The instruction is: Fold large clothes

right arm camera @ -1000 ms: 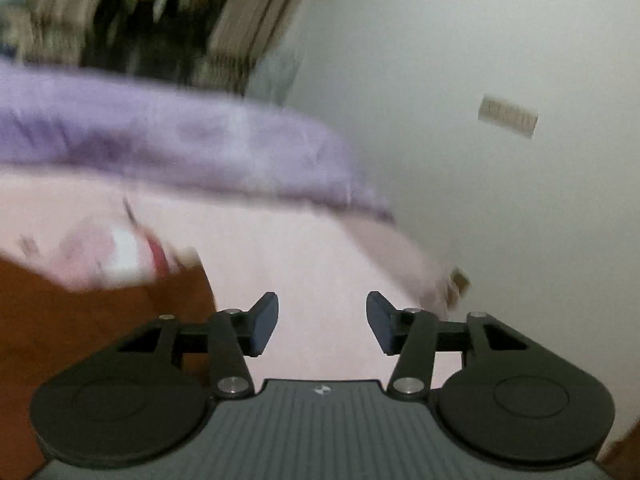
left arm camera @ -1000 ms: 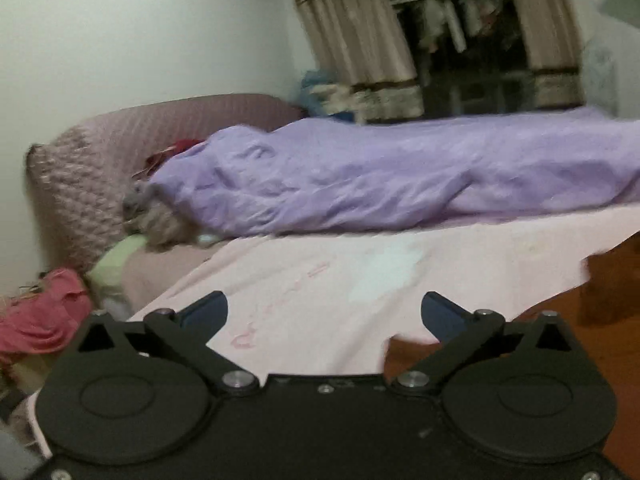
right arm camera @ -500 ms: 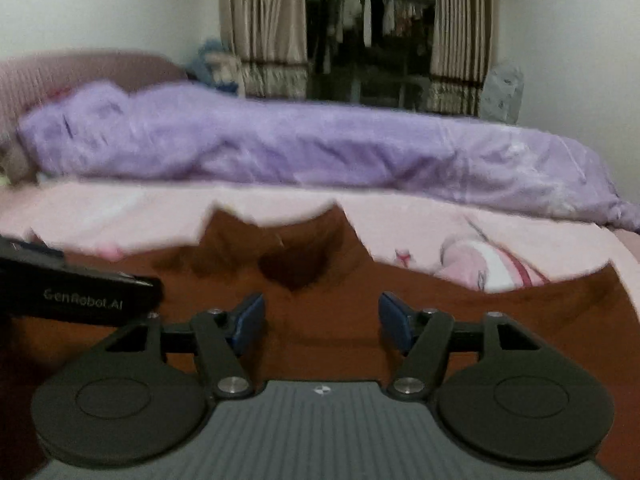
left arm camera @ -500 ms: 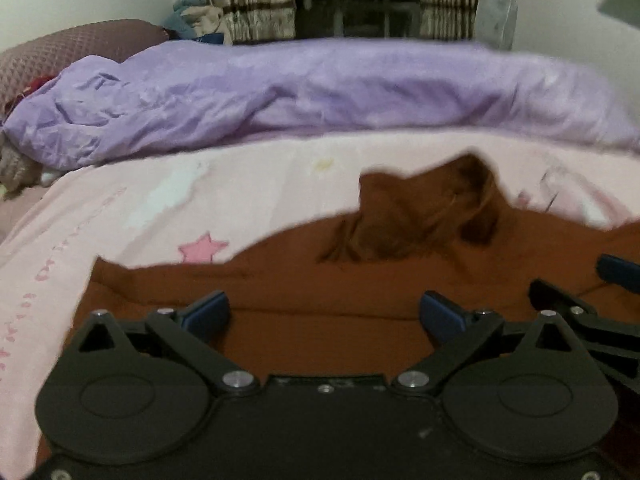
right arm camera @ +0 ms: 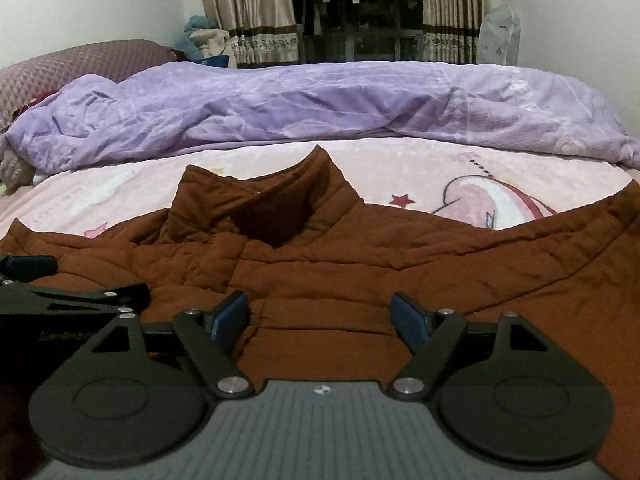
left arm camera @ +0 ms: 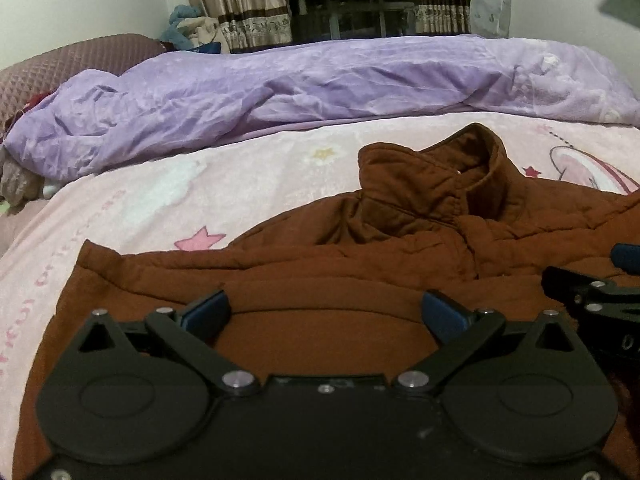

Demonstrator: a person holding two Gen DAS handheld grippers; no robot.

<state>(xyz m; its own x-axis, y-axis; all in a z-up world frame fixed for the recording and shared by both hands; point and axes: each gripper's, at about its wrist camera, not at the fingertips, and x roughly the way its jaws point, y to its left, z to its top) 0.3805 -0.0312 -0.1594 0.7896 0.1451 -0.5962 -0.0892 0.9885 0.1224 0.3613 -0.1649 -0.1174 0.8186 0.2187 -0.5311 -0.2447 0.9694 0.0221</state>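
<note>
- Brown quilted jacket [left arm camera: 360,280] spread across pink bedsheet [left arm camera: 140,200], collar [left arm camera: 452,184] standing up toward 12 o'clock in both views.
- Left gripper [left arm camera: 324,312] low over the jacket body, fingers spread wide, nothing between them; whether touching the cloth or just above, cannot tell.
- Right gripper [right arm camera: 320,316] likewise spread wide and holding nothing, just beside the left one, which shows at 9 o'clock in the right view.
- Left sleeve end [left arm camera: 92,256] lying out at 10 o'clock in the left view, right sleeve reaching off toward 3 o'clock in the right view.
- Purple blanket [right arm camera: 320,104] bunched along 12 o'clock, well apart from the collar.
- Judged stage: fold not begun, no edge gripped yet.
- Likely trouble: padded cloth thick and springy, so a shallow pinch may slip free or catch only the top layer, leaving the fold lopsided.
- Further risk: grippers so close together may bump when closing, and the raised collar may crumple under a fold if not flattened first.
</note>
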